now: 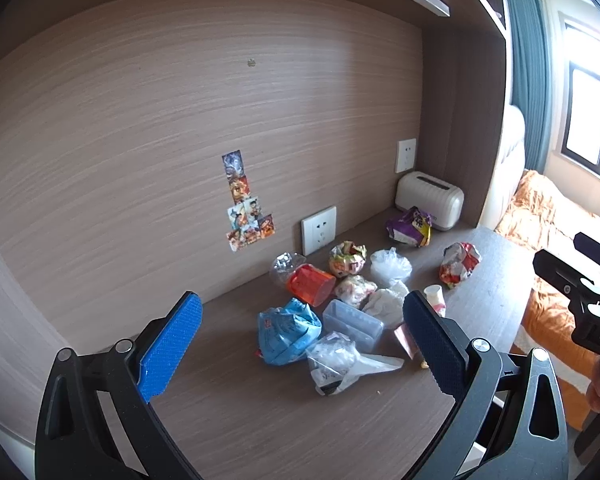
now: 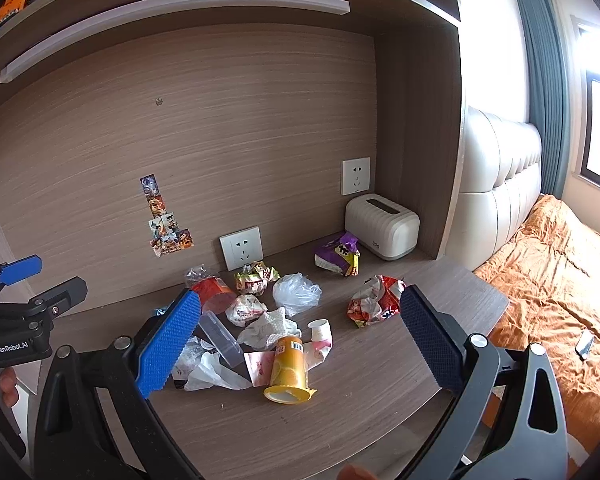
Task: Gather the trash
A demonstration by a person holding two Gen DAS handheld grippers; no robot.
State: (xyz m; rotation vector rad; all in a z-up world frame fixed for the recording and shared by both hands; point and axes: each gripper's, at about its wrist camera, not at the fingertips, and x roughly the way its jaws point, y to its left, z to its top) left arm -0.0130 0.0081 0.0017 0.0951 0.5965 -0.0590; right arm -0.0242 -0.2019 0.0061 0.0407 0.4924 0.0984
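Both claws hang released — left gripper (image 1: 302,344), right gripper (image 2: 300,340) — above crumpled wrappers and the tipped yellow paper cup (image 2: 288,372) mid-desk (image 2: 360,420), nothing gathered yet.

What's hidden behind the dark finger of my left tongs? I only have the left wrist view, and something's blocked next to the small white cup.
Observer: A yellow can lies on its side on the desk, just in front of the small white cup, with its open mouth toward the right wrist camera.
Operator: Are the right tongs holding anything? I only see their body at my frame edge.
Observer: No. They're open and empty, held above the desk, and the can shows between their fingers in that view.
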